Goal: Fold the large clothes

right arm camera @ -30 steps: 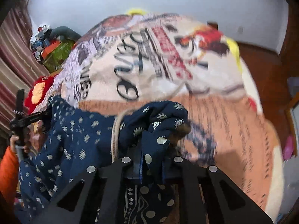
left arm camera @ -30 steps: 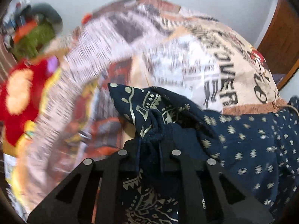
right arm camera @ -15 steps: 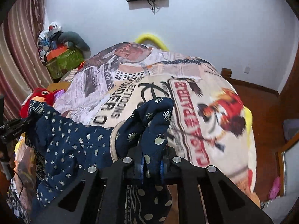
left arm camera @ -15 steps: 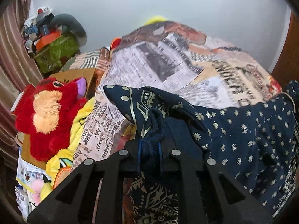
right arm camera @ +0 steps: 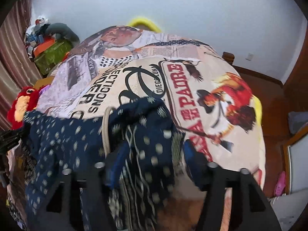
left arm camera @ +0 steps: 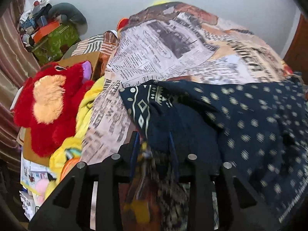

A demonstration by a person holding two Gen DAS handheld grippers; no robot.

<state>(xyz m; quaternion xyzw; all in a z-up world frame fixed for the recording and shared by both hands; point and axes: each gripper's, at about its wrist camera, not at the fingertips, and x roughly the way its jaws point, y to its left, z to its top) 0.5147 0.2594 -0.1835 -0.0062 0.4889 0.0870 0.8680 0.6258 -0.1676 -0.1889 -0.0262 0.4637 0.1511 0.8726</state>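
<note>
Both grippers, left (left arm camera: 154,144) and right (right arm camera: 154,154), had just been opening, jaws parted around the navy garment (right arm camera: 73,134) draped over the bed's (right arm camera: 192,77) near edge; soft and floppy, it looked best gripped at corners.

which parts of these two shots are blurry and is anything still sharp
Left wrist view: the navy garment and bedspread's right side smear, while the red plush toy stays fairly crisp. Right wrist view: the cloth is streaked, the bedspread print sharp; both views bow at the edges.

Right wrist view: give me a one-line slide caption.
Right gripper, jaws just opened, letting a navy patterned garment drop onto the printed bedspread.
</note>
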